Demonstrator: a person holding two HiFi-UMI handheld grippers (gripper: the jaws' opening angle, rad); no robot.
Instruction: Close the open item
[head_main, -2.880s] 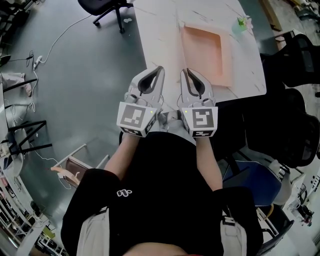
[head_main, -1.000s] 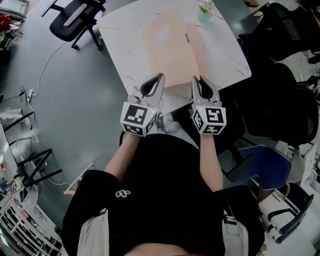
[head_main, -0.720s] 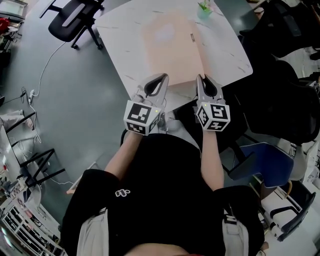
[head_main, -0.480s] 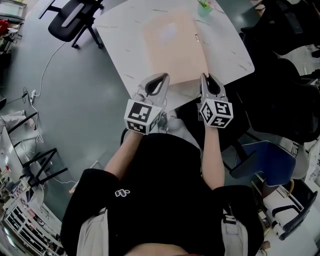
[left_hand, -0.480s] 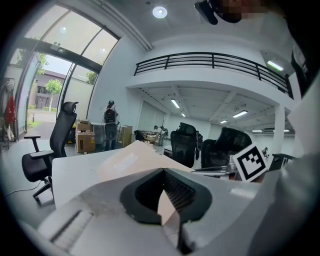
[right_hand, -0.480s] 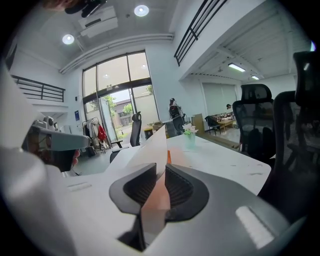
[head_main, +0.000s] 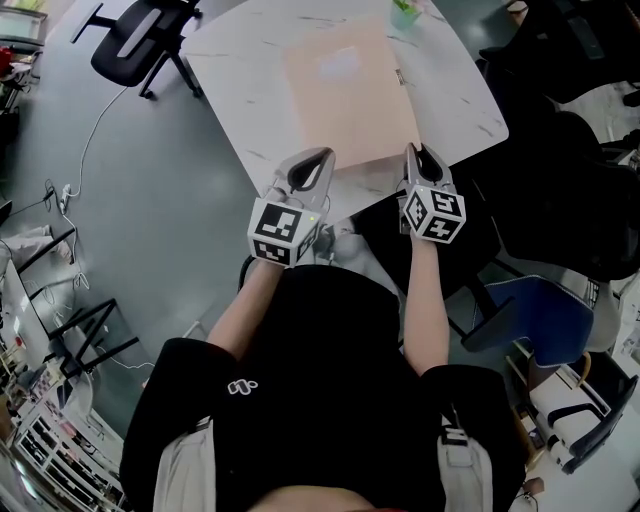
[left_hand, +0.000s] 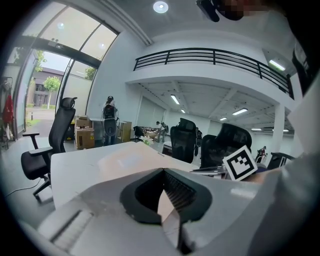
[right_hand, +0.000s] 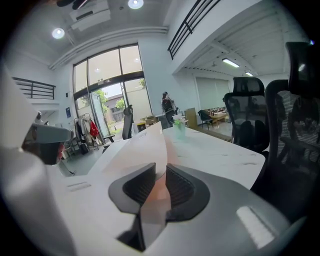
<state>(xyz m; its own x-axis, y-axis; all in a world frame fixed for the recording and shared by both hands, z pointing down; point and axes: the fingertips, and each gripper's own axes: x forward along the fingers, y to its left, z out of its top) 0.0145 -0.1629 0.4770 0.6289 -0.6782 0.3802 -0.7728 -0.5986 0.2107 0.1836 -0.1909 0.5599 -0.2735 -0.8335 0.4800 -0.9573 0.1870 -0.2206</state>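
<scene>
Both forearms reach forward from the torso, the left forearm (head_main: 238, 310) bare and angled outward, the right forearm (head_main: 420, 295) straighter. The left gripper (head_main: 323, 152) points ahead and slightly down, its jaws together at the tips with nothing between them. The right gripper (head_main: 419, 148) is level with it and well apart to the side, rolled a little. Its jaws have just been opening and stand narrowly apart. A peach folder (right_hand: 150, 145) shows through the gap, and the pads do not press on it.

A white, faintly veined tabletop (head_main: 240, 90) is seen standing on a grey floor (head_main: 150, 200). A flat peach-coloured case (head_main: 350, 95) is laid across its middle, close to the near edge. A small green pot (head_main: 405, 12) with a plant is set at the far edge, just beyond the case.
</scene>
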